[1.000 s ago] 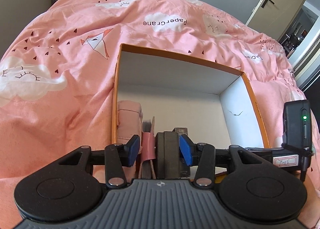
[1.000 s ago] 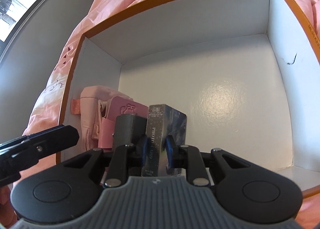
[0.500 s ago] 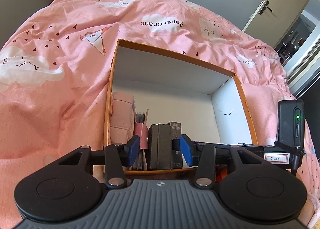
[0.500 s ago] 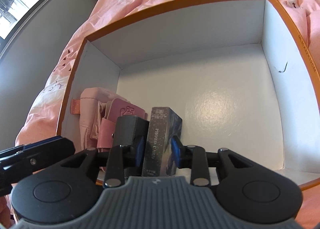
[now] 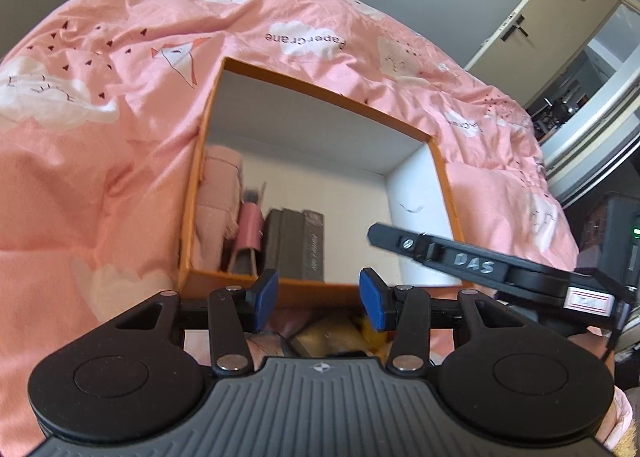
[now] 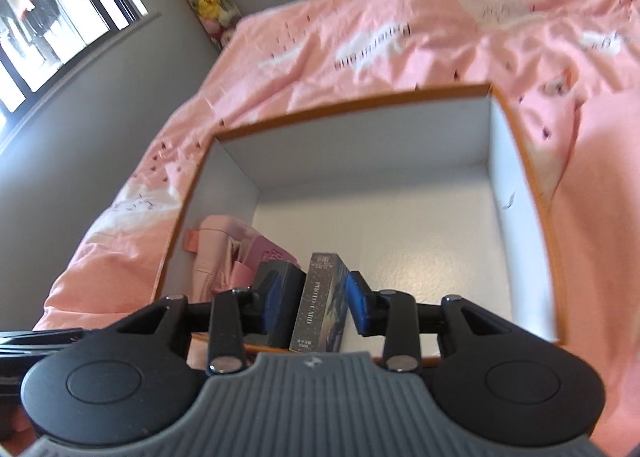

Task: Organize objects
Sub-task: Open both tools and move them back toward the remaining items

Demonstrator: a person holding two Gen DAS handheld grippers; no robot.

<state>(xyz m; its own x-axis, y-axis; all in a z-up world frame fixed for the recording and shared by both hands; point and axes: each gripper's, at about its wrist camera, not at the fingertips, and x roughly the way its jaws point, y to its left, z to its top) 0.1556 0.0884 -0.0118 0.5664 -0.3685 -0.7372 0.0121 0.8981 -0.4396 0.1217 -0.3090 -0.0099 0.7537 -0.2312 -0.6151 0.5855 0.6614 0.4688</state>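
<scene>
An orange box (image 5: 188, 213) with a white inside lies on the pink bedcover. Along its left wall stand a pink pouch (image 5: 218, 197), a pink wallet (image 5: 248, 229), a dark box (image 5: 282, 241) and a photo card box (image 6: 320, 301). My right gripper (image 6: 316, 301) hovers above and before the photo card box. Its jaws are opening, and the pads stand clear of the box's sides. My left gripper (image 5: 318, 297) is open with nothing in it, over the orange box's near wall. A finger of the right gripper (image 5: 460, 257) crosses the left wrist view.
The pink bedcover (image 5: 100, 137) surrounds the box on all sides. The right half of the box floor (image 6: 420, 257) is bare. Blurred yellow and brown things (image 5: 332, 337) lie under my left gripper. A door (image 5: 552, 9) is at the far right, a window (image 6: 48, 17) at the left.
My right gripper let go of the photo card box, opened and rose back out of the orange box. My left gripper drew back from the dark box, still open.
</scene>
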